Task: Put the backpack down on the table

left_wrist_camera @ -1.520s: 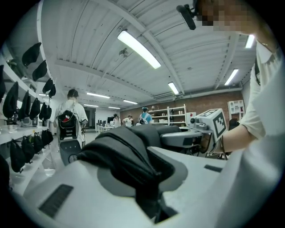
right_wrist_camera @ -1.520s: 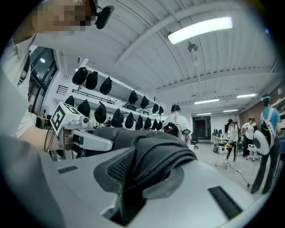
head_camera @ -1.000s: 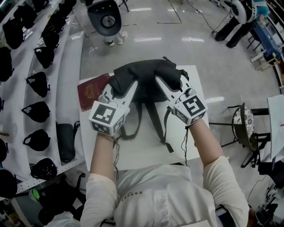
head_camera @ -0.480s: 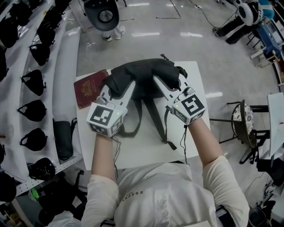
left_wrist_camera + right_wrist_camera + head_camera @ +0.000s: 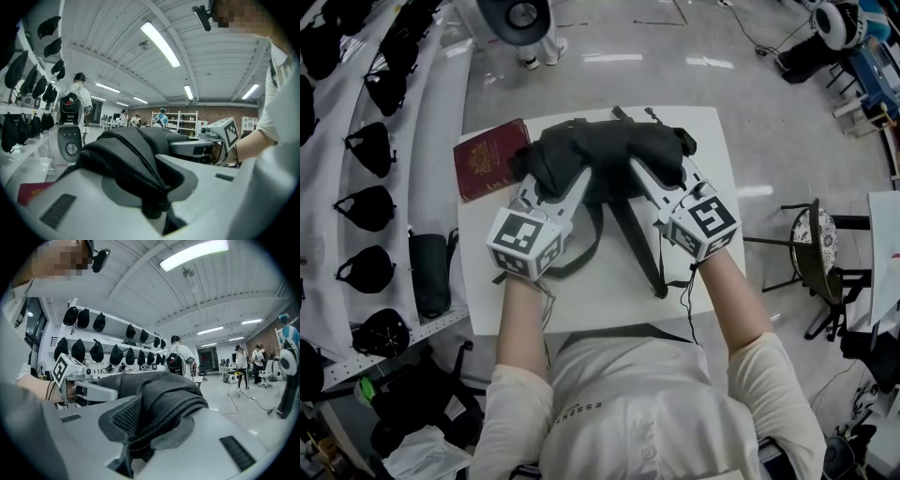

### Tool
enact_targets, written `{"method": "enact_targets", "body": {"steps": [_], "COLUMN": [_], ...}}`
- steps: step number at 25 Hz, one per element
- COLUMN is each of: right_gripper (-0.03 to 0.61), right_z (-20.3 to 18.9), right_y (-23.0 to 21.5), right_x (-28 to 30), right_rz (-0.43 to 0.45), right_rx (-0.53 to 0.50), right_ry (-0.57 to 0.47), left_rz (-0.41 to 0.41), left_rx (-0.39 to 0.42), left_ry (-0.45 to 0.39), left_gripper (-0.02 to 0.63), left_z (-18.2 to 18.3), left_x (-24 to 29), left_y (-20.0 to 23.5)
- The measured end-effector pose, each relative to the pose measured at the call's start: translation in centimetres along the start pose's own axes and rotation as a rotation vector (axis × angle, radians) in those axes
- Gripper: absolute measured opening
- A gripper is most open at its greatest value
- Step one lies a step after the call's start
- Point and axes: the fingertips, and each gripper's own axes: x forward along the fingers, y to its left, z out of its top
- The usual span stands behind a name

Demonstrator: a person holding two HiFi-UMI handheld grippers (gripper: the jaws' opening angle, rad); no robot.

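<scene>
Worktop (image 5: 609,300): backpack (image 5: 609,150) slumped across its far half, long axis side to side, straps trailing toward the near edge. It looks set down, though its full weight may not be resting. Over the worktop's middle, left claw (image 5: 558,185) and right claw (image 5: 654,178) are equally near. Each is barely parted, pinching a fold of backpack fabric.

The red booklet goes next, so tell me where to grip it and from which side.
Grip the red booklet by its outer long edge, coming from the left side of the table. It lies flat, that edge seems to reach the rim, and the backpack crowds its other edge.
</scene>
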Motion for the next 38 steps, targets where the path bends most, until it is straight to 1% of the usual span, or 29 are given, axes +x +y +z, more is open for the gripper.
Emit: {"method": "enact_targets", "body": {"steps": [9, 24, 29, 38], "right_gripper": [0.086, 0.091, 0.094, 0.104], "right_z": [-2.4, -6.3, -7.9, -11.5], "right_y": [2.5, 6.9, 8.1, 10.3], "right_x": [-3.0, -7.6, -9.0, -11.5], "right_rz": [0.027, 0.053, 0.051, 0.047], "right_rx": [0.063, 0.133, 0.158, 0.186], "right_ry": [0.026, 0.058, 0.073, 0.110], "left_rz": [0.015, 0.023, 0.023, 0.018], "left_rx": [-0.084, -0.179, -0.197, -0.199], "left_ry": [0.014, 0.039, 0.052, 0.067], "left_gripper": [0.079, 0.082, 0.083, 0.084], "left_z": [-2.8, -7.6, -9.3, -13.2], "left_x": [-2.4, -6.3, -7.3, -9.0], "left_y": [-3.0, -7.7, -9.2, -12.0]}}
